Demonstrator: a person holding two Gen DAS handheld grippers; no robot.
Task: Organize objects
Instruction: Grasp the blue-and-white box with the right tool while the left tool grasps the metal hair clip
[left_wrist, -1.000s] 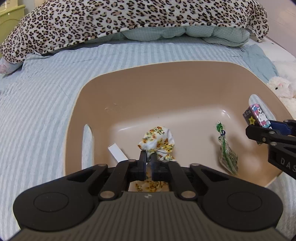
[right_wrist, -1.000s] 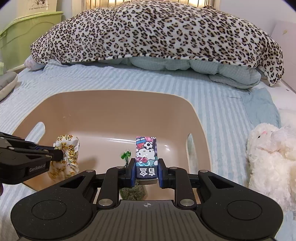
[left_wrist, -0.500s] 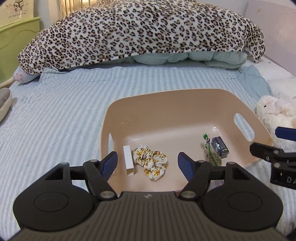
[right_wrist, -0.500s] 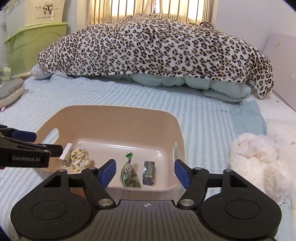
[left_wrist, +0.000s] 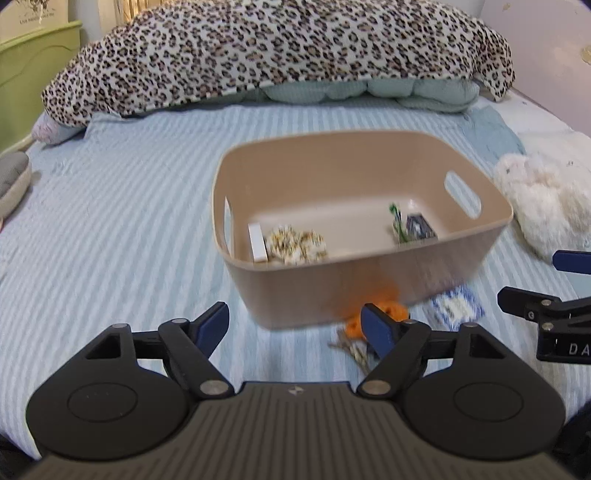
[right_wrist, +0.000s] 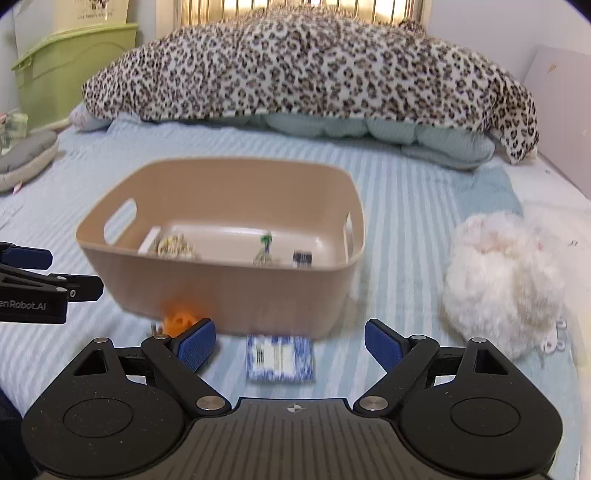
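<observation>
A tan plastic bin (left_wrist: 369, 291) (right_wrist: 229, 295) sits on the striped bed. Inside lie a floral scrunchie (left_wrist: 295, 242) (right_wrist: 173, 243), a white stick (left_wrist: 256, 242), a green packet (left_wrist: 397, 221) (right_wrist: 264, 251) and a small dark box (left_wrist: 421, 227) (right_wrist: 302, 257). In front of the bin lie an orange object with keys (left_wrist: 373, 317) (right_wrist: 179, 319) and a blue-white packet (left_wrist: 456, 308) (right_wrist: 280, 357). My left gripper (left_wrist: 295, 325) is open and empty, pulled back before the bin. My right gripper (right_wrist: 290, 343) is open and empty above the blue-white packet.
A white plush toy (right_wrist: 502, 280) (left_wrist: 546, 206) lies right of the bin. A leopard-print blanket (right_wrist: 314, 70) is heaped at the back. A green storage box (right_wrist: 70, 70) and a grey cushion (right_wrist: 26, 158) are at the left.
Both grippers let go of the scrunchie and the small box in the bin, opened, and pulled back and down. The items in front of the bin have come into view.
</observation>
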